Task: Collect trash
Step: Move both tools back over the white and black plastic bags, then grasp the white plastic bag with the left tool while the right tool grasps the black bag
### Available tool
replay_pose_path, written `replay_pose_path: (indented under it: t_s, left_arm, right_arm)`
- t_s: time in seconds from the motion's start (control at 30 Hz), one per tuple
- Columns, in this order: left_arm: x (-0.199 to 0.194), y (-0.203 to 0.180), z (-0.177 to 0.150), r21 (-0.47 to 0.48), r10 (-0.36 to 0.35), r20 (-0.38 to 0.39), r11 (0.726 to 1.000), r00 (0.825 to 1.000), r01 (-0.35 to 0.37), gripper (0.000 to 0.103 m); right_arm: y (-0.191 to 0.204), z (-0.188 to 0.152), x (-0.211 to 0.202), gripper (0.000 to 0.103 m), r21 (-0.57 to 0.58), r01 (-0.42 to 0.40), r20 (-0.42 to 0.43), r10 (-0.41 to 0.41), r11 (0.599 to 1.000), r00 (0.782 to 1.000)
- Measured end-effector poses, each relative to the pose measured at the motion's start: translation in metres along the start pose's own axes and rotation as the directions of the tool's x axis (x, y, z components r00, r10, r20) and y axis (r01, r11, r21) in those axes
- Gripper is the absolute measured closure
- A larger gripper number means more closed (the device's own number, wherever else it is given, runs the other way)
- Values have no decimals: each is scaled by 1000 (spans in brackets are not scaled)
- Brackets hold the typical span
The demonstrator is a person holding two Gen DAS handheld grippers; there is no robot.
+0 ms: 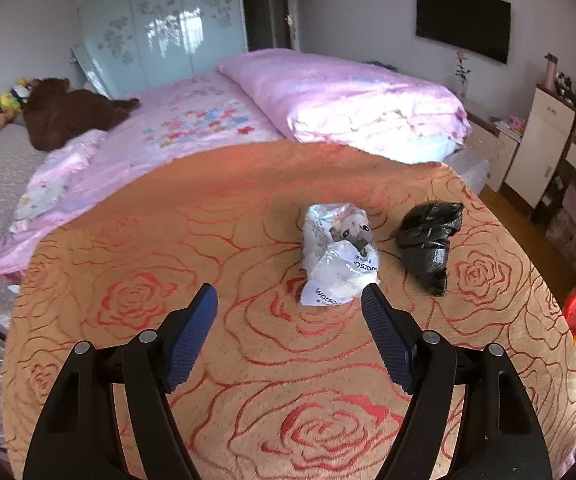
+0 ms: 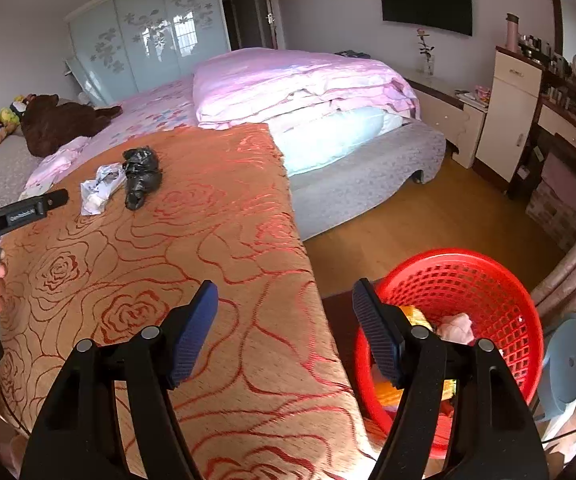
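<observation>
I have the left gripper [image 1: 289, 294] pointed down at the orange rose-patterned blanket [image 1: 192, 232], jaws spread wide with nothing between them. Just ahead of its right fingertip lies the white crumpled plastic bag [image 1: 337, 258], printed with some lettering, close to the pad but not gripped. Right beside it, on the far side from my left gripper, sits the black crumpled plastic bag [image 1: 427, 244]; from the right wrist view the two look to be touching or nearly so, I can't say which.

My right gripper [image 2: 286, 298] is also well open and holds nothing. It hangs over the blanket's edge, with the red basket [image 2: 499, 280] on the floor just beyond its right finger. The basket already has some things in it: I can make out something yellow-orange and something pale pink, though what they are I can't tell.

So I judge the job partly done: some trash seems to be in the basket, and two pieces are left on the blanket, neither picked up yet. The white bag looks the nearer target for my left gripper.

Count as I see it: two crumpled bags on the blanket, one white and one black; one red basket; two grippers, both empty. The pieces inside the basket are too hidden behind my finger to count properly
</observation>
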State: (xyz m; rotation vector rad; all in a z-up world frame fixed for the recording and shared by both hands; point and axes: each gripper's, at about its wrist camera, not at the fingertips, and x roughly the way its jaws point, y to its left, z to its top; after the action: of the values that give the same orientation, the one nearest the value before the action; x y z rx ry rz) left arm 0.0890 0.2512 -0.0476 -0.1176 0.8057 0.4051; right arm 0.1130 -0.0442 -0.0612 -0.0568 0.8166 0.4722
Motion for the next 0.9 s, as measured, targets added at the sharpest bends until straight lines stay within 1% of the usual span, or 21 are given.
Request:
replay_pose_path:
  t_s: [0.07, 0.13, 0.23, 0.3, 0.37, 0.47, 0.5, 0.53, 0.57, 0.6, 0.63, 0.73, 0.9]
  left_arm:
    - [8, -1, 4, -2, -30, -12, 1000, 999, 30, 31]
    - [13, -3, 8, -1, -57, -8, 998, 998, 57, 31]
    - [25, -12, 16, 18, -90, -15, 996, 996, 90, 31]
    - [38, -17, 18, 29, -85, -38, 996, 996, 86, 31]
    - [49, -18, 20, 17, -87, -58, 996, 995, 88, 31]
    - [57, -15, 19, -9, -90, -56, 996, 994, 90, 33]
    - [58, -14, 19, -10, -85, -53, 996, 995, 85, 35]
    - [60, -12, 18, -12, -88, -58, 996, 994, 87, 45]
    - [62, -11, 17, -16, -91, -64, 996, 994, 90, 51]
    - [62, -8, 16, -29, -97, -63, 995, 993, 95, 52]
    - [62, -6, 16, -35, -94, -63, 995, 994, 92, 58]
    - [58, 2, 14, -48, -65, -54, 997, 996, 62, 61]
    - [53, 16, 11, -93, -57, -47, 994, 997, 53, 62]
  right_arm:
    - [3, 0, 2, 35, -2, -5, -3, 5, 1000, 1000]
    - [5, 2, 3, 35, -3, -8, -5, 8, 1000, 1000]
    - [10, 4, 8, 35, -10, -12, -13, 12, 1000, 1000]
    - [14, 7, 12, 35, -12, -14, -18, 14, 1000, 1000]
    - [17, 11, 14, 35, -15, -17, -18, 17, 1000, 1000]
    - [19, 16, 17, 35, -19, -15, -20, 15, 1000, 1000]
    - [20, 17, 19, 35, -20, -13, -22, 13, 1000, 1000]
    - [21, 18, 21, 35, -22, -11, -23, 11, 1000, 1000]
    - [24, 21, 24, 35, -25, -10, -25, 10, 1000, 1000]
    - [27, 24, 27, 35, -26, -11, -26, 11, 1000, 1000]
    - [29, 27, 28, 35, -27, -14, -26, 13, 1000, 1000]
    - [45, 40, 38, 35, -42, -30, -16, 30, 999, 999]
    - [71, 61, 61, 35, -45, -63, -24, 62, 997, 998]
